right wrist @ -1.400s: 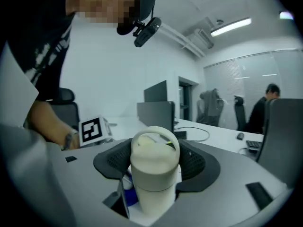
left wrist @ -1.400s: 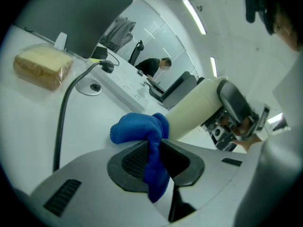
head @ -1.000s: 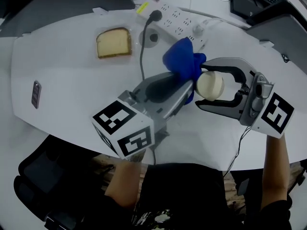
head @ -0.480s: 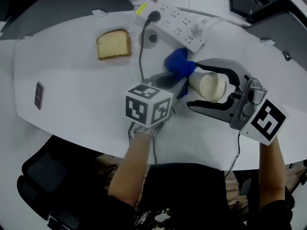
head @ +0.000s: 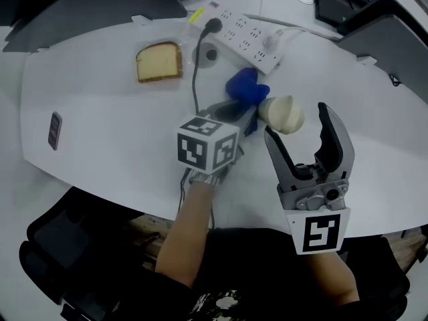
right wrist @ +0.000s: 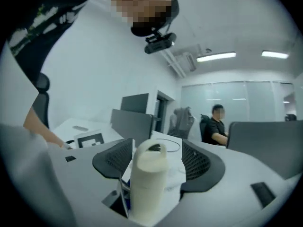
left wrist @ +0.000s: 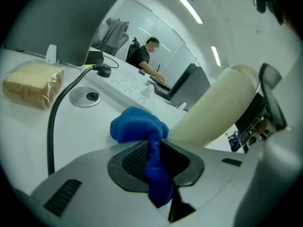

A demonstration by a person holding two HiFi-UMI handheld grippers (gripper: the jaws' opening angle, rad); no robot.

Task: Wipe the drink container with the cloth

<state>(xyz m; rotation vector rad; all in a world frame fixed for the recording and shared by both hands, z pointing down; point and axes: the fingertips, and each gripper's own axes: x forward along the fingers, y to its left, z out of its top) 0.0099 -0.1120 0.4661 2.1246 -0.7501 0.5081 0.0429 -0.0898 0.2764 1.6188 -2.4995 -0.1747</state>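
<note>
On the desk (head: 100,139), my left gripper (head: 246,114) pinches the cloth (head: 245,85) against the drink container (head: 282,112); right gripper (head: 297,122) spread around it; I judge wiping underway, unfinished

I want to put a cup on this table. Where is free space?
Free: the wide patch bordered by the bread, the small dark device and the cable; also the right end of the table. Crowded: the middle, around the cloth and drink container, and by the power strip.

Grey left gripper (head: 249,116), right gripper (head: 297,122); marker cubes (head: 207,149); seemingly dark shirt (head: 254,273)
</note>
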